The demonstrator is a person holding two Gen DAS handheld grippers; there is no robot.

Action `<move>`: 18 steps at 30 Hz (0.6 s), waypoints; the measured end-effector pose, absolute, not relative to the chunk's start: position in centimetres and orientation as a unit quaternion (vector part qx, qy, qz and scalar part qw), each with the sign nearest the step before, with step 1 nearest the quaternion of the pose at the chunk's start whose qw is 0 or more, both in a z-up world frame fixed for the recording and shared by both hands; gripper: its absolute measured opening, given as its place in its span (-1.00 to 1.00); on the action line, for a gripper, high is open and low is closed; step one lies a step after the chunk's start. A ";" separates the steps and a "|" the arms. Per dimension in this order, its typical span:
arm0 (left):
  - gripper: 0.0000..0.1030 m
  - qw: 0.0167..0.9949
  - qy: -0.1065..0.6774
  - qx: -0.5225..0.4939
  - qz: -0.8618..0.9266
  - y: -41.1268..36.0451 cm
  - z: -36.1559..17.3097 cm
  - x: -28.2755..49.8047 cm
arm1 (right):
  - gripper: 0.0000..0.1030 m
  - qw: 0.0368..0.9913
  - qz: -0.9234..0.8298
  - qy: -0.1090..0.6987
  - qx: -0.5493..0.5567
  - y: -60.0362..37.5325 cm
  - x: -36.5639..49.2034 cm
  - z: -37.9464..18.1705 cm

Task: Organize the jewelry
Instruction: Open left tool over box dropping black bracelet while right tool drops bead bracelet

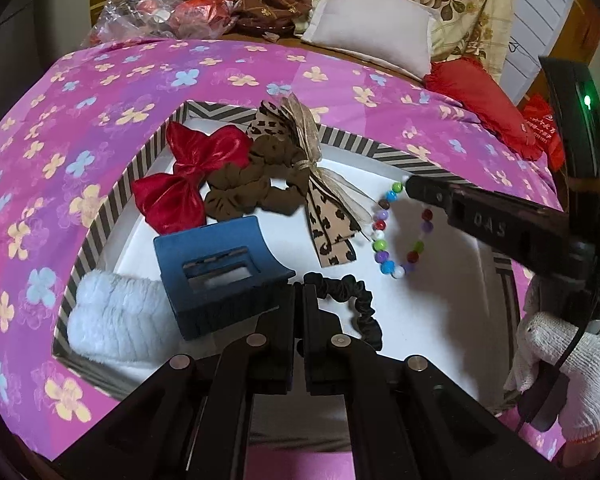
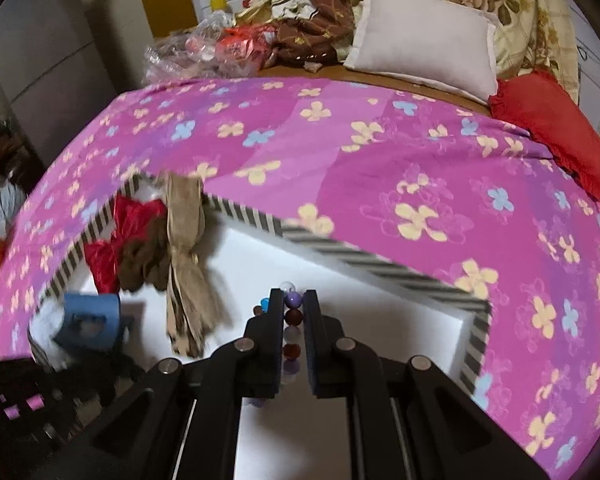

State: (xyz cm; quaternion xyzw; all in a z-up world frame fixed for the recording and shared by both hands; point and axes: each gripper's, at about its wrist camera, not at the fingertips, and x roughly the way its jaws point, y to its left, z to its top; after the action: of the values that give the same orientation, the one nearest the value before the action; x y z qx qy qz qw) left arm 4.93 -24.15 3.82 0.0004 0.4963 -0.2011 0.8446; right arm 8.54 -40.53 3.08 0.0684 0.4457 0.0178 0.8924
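Observation:
A white-lined box with a striped rim (image 1: 414, 166) (image 2: 360, 258) lies on the pink flowered bedspread. My left gripper (image 1: 300, 290) is shut on a black scrunchie (image 1: 362, 308), which loops off to the right above the box floor. My right gripper (image 1: 410, 184) (image 2: 293, 294) is shut on a bracelet of coloured beads (image 1: 382, 246) (image 2: 293, 300) that dangles over the box's right half. Inside the box lie two red bows (image 1: 188, 176), a brown scrunchie (image 1: 252, 188), a leopard-print bow (image 1: 328, 216), a blue claw clip (image 1: 216, 272) and a white fluffy scrunchie (image 1: 116, 320).
A gloved hand (image 1: 568, 364) grips the right tool. Behind the bedspread (image 2: 340, 160) lie a white pillow (image 2: 424, 32), a red cushion (image 2: 556, 132), crumpled plastic bags (image 1: 160, 16) and piled fabric. The right part of the box floor (image 2: 400, 320) is bare white.

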 end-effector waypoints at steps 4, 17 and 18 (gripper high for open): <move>-0.89 0.850 0.489 0.020 -0.193 -24.5 3.7 4.9 | -0.80 0.894 0.015 0.439 0.086 -40.6 9.1 2.8; -0.34 0.862 0.465 0.056 -0.194 -25.0 5.0 2.4 | -0.12 0.894 0.026 0.436 0.096 -41.4 3.0 5.2; -0.34 0.864 0.462 0.058 -0.193 -24.9 5.3 2.1 | -0.09 0.896 0.027 0.434 0.093 -41.4 2.2 5.6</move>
State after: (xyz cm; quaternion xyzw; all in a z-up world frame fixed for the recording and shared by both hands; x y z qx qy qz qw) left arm 2.08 -24.89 5.26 0.0576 0.4622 -0.1931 0.8636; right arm 2.19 -41.39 5.62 0.0926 0.4336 0.0266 0.8959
